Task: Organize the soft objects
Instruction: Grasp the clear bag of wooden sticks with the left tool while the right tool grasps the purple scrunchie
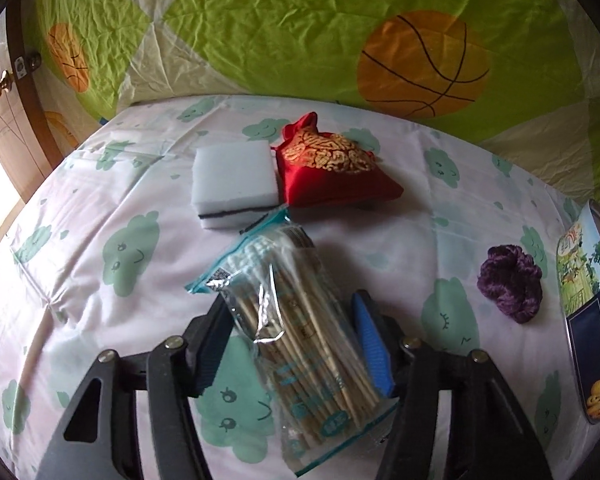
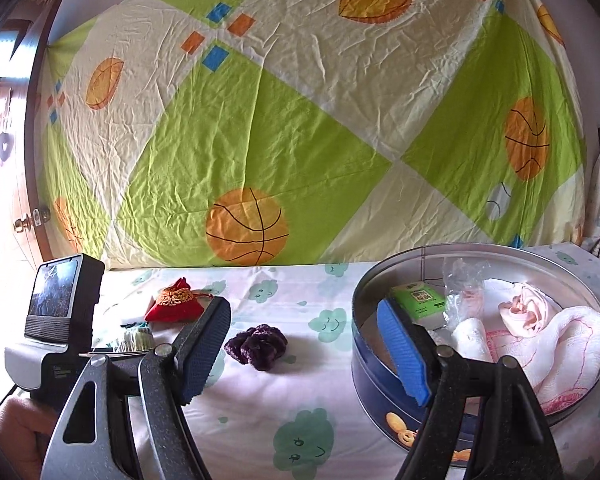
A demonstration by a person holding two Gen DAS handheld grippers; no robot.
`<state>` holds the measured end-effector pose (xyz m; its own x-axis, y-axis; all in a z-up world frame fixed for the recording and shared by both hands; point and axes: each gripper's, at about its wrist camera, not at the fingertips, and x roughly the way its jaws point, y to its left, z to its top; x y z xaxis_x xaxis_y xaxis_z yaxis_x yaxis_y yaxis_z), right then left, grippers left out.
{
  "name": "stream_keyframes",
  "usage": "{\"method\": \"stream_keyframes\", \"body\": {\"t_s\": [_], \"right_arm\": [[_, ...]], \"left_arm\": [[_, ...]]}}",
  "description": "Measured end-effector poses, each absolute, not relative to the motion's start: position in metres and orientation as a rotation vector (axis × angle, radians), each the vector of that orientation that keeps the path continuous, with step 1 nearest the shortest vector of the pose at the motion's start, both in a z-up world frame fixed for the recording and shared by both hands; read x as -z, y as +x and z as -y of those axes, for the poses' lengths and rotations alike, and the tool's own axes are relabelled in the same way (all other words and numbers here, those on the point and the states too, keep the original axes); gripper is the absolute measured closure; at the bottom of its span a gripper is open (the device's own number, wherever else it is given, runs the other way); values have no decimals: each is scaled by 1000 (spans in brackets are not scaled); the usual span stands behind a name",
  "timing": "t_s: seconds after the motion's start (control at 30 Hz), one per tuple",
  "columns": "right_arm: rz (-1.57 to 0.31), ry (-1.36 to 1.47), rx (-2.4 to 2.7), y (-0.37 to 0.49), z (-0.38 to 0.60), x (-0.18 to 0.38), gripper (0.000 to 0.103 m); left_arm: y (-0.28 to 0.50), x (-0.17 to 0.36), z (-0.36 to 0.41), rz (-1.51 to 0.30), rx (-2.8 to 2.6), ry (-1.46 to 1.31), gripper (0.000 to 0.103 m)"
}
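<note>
With jaws drawn in on either side of the crinkly cotton swab pack [image 1: 300, 336], left gripper [image 1: 296, 344] seems to pinch it, though full pad contact hard to confirm. Risk: slick film sliding out on the lift, or dragging the white sponge [image 1: 236, 184] and red pouch [image 1: 332, 168] just beyond. Right gripper [image 2: 304, 348] wide, empty, between purple scrunchie [image 2: 258, 344] and round tin [image 2: 380, 396].

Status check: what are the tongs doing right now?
Left tongs closed around swab pack. Right tongs open, empty, between scrunchie and tin. Path clear.
</note>
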<state>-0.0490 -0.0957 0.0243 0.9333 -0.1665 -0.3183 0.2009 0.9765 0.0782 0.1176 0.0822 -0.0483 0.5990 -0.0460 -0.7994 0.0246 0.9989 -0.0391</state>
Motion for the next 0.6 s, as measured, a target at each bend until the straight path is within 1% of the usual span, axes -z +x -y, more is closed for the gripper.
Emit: {"method": "stream_keyframes", "body": {"t_s": [0.13,0.17,0.27,0.4,0.53,0.6], "right_arm": [[-332,71,173,-38,80,-23,25],[-337,61,167,-34,76,-23,25],[-366,43,151,-20,66,-21,25],[-423,66,147,3,62,-17,25],[-553,88,157,33,61,-5,25],[-622,122,175,49,65,3,25]], "left_arm": [[122,47,-100,-919,142,-19,59],[122,46,-105,-917,165,-33,60],[119,45,-118,-912,188,-65,60],[119,44,-125,-901,132,-31,60],[122,45,-130,-912,125,-49,58],[122,46,-133,-918,122,-66,56]]}}
